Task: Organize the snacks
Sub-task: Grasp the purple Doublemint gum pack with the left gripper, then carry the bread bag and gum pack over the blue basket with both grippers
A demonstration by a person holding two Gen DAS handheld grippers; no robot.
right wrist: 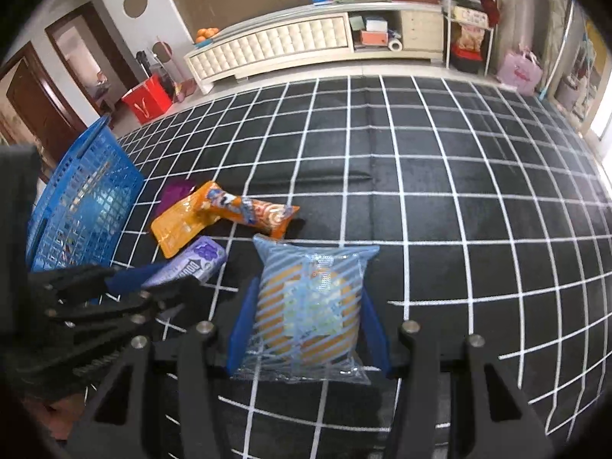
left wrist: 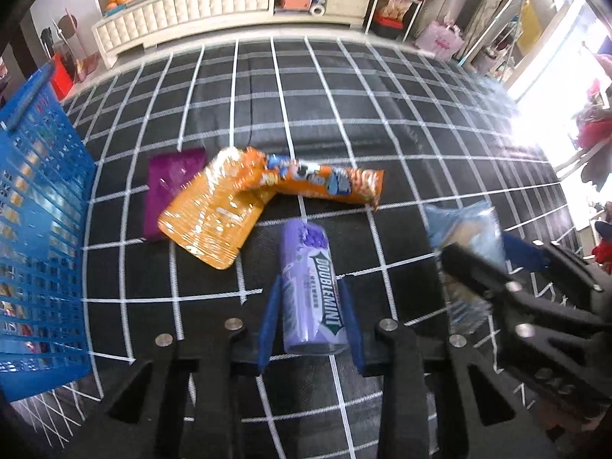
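My left gripper [left wrist: 310, 287] is shut on a purple Doublemint pack [left wrist: 310, 287] that lies between its blue fingers; the pack also shows in the right wrist view [right wrist: 191, 264]. My right gripper [right wrist: 308, 298] is shut on a blue-striped clear bag with a round pastry [right wrist: 310, 302], which also shows in the left wrist view [left wrist: 464, 237]. An orange pouch [left wrist: 214, 210], a long orange snack bar [left wrist: 325, 181] and a purple packet [left wrist: 168, 187] lie on the checked cloth ahead. A blue basket [left wrist: 34, 229] stands at the left.
The black cloth with white grid lines [right wrist: 440, 191] covers the table. A white cabinet [right wrist: 287, 46] stands beyond the far edge, with a red bag [right wrist: 147, 101] on the floor. The basket [right wrist: 84, 202] holds several packets.
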